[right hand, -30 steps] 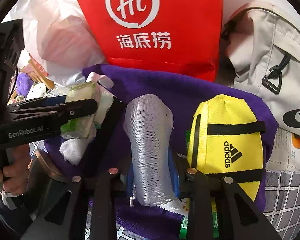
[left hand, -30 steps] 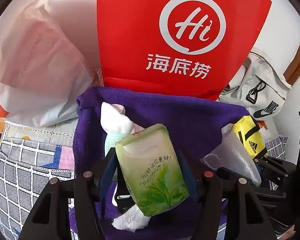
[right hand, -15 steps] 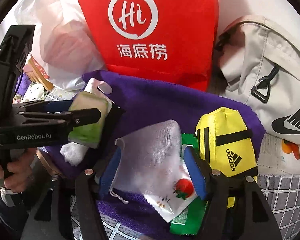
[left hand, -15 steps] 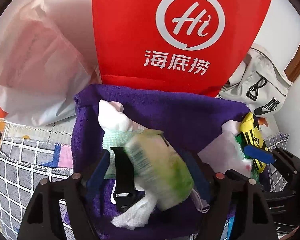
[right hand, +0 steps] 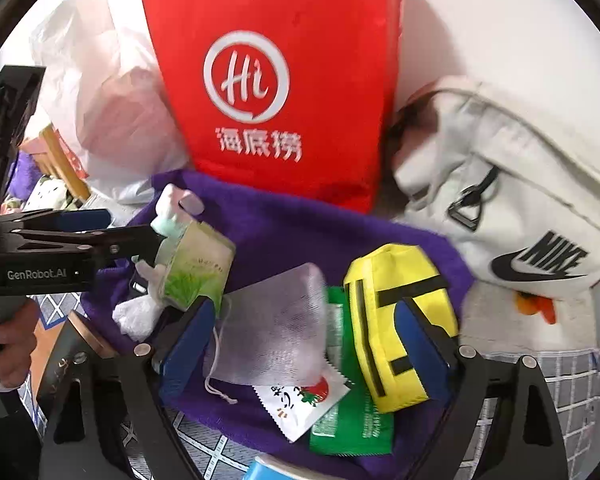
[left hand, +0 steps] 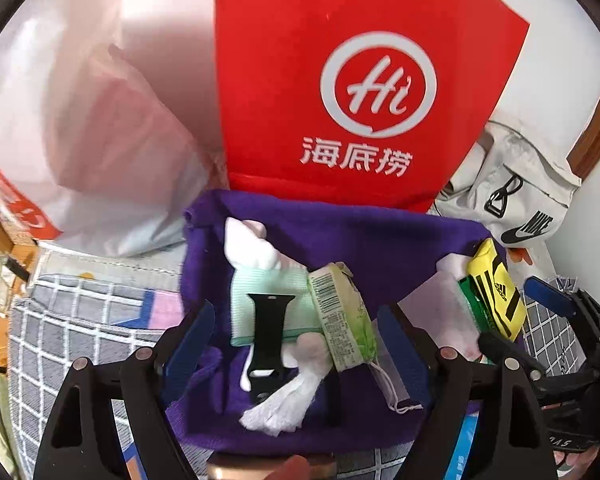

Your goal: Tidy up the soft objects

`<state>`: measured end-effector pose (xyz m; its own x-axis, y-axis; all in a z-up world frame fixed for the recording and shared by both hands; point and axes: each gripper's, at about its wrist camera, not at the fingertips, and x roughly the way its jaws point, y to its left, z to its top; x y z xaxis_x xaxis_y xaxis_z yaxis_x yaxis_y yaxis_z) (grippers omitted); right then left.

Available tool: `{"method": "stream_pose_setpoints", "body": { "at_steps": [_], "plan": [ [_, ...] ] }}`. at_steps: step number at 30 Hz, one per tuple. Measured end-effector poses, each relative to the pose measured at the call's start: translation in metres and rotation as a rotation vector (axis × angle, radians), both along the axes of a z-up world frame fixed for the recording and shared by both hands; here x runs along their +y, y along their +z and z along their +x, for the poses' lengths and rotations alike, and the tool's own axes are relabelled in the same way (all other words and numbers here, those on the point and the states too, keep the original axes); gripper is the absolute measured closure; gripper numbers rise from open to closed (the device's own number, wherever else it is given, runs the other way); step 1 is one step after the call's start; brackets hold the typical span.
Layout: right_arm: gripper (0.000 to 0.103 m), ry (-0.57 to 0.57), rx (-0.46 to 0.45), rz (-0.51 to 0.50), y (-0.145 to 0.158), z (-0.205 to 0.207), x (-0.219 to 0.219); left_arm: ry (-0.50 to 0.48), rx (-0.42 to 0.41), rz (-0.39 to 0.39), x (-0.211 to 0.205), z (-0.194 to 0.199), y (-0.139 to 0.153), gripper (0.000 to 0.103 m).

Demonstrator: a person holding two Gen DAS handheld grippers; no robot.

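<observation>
- Purple cloth (left hand: 364,240) carries the soft things in the left wrist view: a green tissue pack (left hand: 342,316) lies on its side at the cloth's middle, on a mint-green folded piece (left hand: 276,300), with a black strap (left hand: 268,332) and a white wad (left hand: 284,400) towards the near edge.
- By the look of it the tissue pack is already set down; what is left to gather cannot be told from here.
- The left gripper (left hand: 296,340) hangs above the pile, tilted steeply down. Its jaws are opening, well apart on either side of the pack, pads clear of it.
- At the cloth's right edge lie a yellow pouch (left hand: 496,292) and a pale mesh bag (left hand: 448,304); a red paper bag (left hand: 360,80) stands behind the far edge.
- In the right wrist view, the mesh bag (right hand: 276,328) rests near the cloth's (right hand: 300,232) near edge, over a strawberry sachet (right hand: 304,400) and a green packet (right hand: 352,424), just beside the yellow pouch (right hand: 392,320).
- The right gripper (right hand: 304,344) points down at them. Its jaws are opening, the mesh bag lying loose between them, ungripped.
- The left gripper (right hand: 112,236), held in a hand (right hand: 12,344), reaches in from the left edge beside the tissue pack (right hand: 196,268).
- Both items seem placed, so this part looks done.
</observation>
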<state>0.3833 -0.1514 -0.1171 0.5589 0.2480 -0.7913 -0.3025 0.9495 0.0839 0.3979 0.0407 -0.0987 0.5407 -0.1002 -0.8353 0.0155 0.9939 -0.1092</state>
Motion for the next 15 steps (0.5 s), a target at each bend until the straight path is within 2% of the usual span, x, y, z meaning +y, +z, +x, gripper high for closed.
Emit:
{"method": "stream_pose_setpoints", "body": {
  "at_steps": [4,13,15],
  "plan": [
    [0.013,-0.027,0.046,0.07,0.014,-0.011,-0.012,0.008,-0.009,-0.002,-0.001,-0.019,0.016,0.02],
    [0.012,-0.112,-0.036,0.075,0.055,-0.086,-0.032,0.023,-0.056,0.01,-0.009,-0.095,0.053,0.02],
    [0.007,-0.123,-0.065,0.065,0.061,-0.104,-0.033,0.031,-0.075,0.012,-0.012,-0.116,0.062,0.02]
  ]
}}
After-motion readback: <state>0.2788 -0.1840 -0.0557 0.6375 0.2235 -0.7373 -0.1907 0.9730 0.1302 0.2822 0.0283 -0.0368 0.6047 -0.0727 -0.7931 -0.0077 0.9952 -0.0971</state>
